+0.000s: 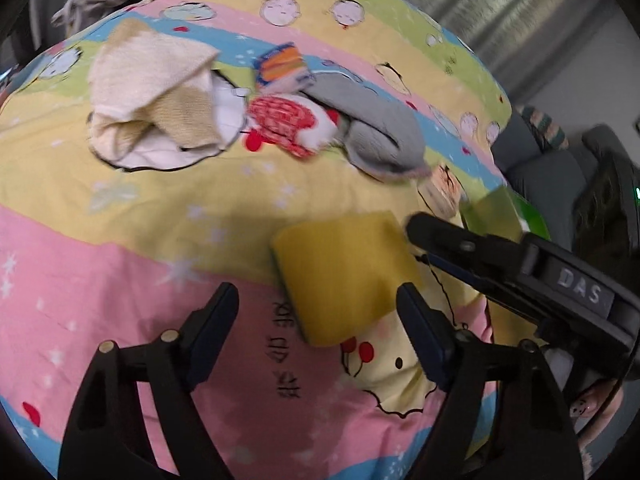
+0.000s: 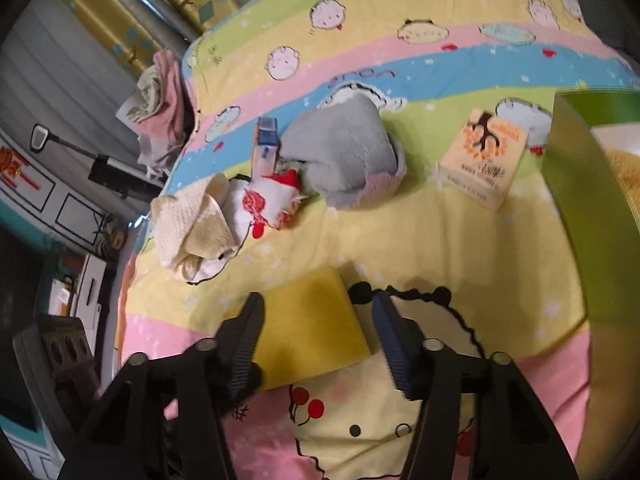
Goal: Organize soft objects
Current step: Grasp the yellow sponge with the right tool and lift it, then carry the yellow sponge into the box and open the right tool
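Note:
A yellow sponge [image 1: 344, 276] [image 2: 312, 320] lies flat on the cartoon-print bedsheet [image 1: 120, 240]. My right gripper [image 2: 318, 300] straddles it, one finger on each side, jaws open and not pressing. In the left wrist view the right gripper [image 1: 480, 252] reaches in from the right to the sponge's far corner. My left gripper [image 1: 316, 296] is open just short of the sponge, its right finger overlapping the sponge's near edge. Further back lie a cream towel [image 1: 152, 92] [image 2: 192, 224], a red-and-white cloth [image 1: 288, 124] [image 2: 268, 204] and a grey plush piece [image 1: 376, 132] [image 2: 344, 152].
A green bin [image 2: 580, 160] [image 1: 496, 208] stands at the right with something yellow inside. A cream tissue box [image 2: 480, 160] sits beside it. A blue-and-orange packet [image 1: 280, 64] [image 2: 266, 140] lies behind the cloths. Bundled clothes [image 2: 160, 112] rest at the bed's far corner.

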